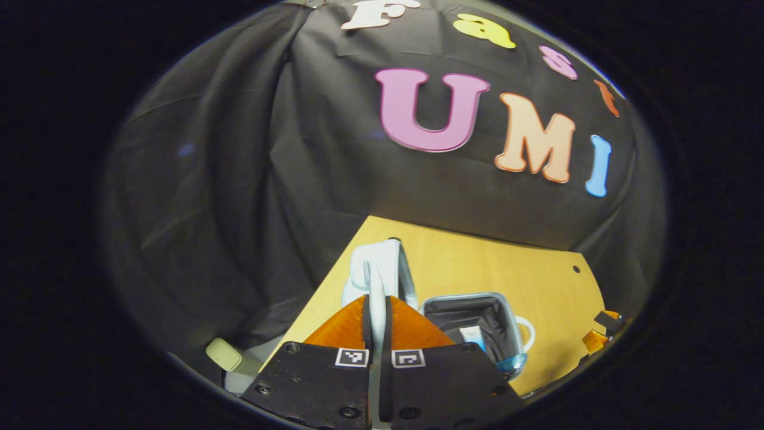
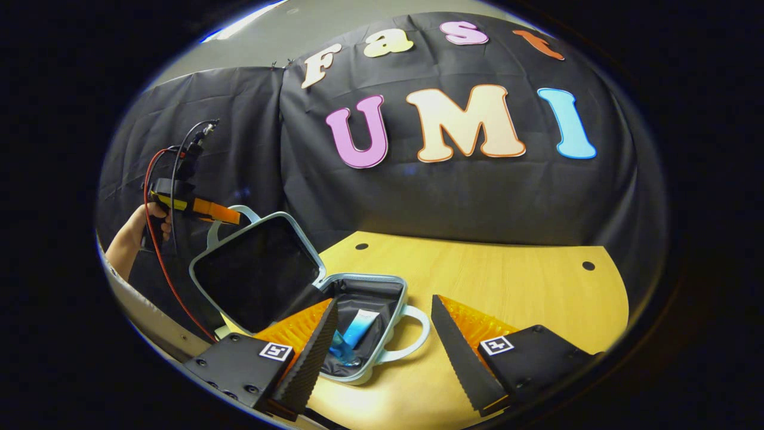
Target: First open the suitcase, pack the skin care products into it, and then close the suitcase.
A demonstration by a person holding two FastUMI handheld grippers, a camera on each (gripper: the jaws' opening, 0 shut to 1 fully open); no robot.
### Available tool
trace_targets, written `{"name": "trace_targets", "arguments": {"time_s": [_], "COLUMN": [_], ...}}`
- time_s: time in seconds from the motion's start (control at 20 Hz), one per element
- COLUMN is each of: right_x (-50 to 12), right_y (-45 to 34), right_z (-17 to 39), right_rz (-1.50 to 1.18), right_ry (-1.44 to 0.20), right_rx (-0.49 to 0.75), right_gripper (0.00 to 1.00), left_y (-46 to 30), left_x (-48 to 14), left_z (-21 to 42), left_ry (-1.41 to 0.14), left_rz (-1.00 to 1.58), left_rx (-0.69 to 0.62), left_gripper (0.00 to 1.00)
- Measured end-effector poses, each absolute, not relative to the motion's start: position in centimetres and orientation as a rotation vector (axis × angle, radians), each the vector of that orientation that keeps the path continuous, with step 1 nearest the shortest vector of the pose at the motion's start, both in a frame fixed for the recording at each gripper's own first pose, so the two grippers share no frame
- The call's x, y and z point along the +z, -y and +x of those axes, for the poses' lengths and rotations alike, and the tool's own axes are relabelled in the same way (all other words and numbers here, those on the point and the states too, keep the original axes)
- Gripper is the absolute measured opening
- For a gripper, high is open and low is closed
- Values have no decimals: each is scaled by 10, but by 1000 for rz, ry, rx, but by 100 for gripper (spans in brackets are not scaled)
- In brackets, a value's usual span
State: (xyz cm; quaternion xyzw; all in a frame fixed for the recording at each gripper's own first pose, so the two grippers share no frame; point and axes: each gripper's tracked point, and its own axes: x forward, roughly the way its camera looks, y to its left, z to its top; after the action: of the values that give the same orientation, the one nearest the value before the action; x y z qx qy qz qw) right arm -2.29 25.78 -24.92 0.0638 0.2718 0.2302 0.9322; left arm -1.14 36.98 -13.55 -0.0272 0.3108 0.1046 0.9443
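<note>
My left gripper has its two fingers pressed together on the lid handle, pinching the thin loop between them. My right gripper hangs with its fingers spread wide, holding nothing, just above the table. Between those fingers I see the suitcase lying open, a blue-and-white skin care tube resting in its dark lined tray. Its lid stands tilted up on the left. Farther off, a hand grips the left tool at the lid's top edge.
</note>
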Motion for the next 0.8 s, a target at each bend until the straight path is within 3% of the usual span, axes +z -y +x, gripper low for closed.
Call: {"name": "trace_targets", "arguments": {"time_s": [0.4,0.8], "right_x": [-231,-230], "right_y": [-197,-132], "right_z": [-14,-19], "right_rz": [109,97], "right_ry": [-498,-499], "right_rx": [419,328], "right_gripper": [98,98], "left_y": [-224,-124], "left_x": [-147,-208], "left_z": [25,34], "left_ry": [-625,-779], "left_rz": [-90,-127], "left_rx": [-25,-164], "left_gripper": [0,0]}}
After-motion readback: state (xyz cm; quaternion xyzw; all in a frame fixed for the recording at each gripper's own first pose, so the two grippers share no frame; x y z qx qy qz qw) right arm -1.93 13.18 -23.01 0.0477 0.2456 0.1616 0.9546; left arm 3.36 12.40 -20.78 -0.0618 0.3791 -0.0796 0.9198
